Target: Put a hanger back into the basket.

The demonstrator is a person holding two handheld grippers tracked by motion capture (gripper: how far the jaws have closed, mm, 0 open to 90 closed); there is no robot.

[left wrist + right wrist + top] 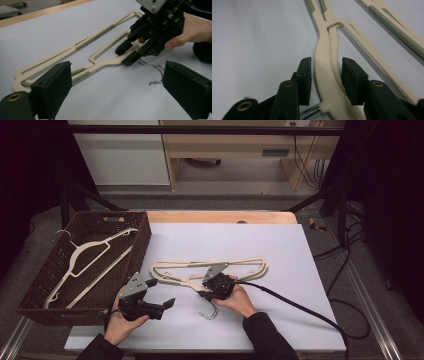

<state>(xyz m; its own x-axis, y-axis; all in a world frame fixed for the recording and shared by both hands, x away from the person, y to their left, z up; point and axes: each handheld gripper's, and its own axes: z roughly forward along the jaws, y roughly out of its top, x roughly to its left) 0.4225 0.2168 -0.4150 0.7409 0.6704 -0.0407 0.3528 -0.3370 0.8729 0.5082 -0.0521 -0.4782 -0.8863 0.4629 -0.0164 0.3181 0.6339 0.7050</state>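
The right gripper (325, 75) has its black jaws on either side of the smooth cream plastic hanger (329, 75), near its shiny metal hook (152, 68), with small gaps showing. The hanger lies flat on the pale surface (280, 250). The left gripper (162, 292) stands wide open beside it, holding nothing.

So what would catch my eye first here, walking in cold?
Probably the cream plastic hangers stacked mid-table on the pale sheet, with the right tool straddling one hanger's neck by its metal hook. The pads look not quite pressed on. Then the brown woven basket at left, holding another cream hanger.
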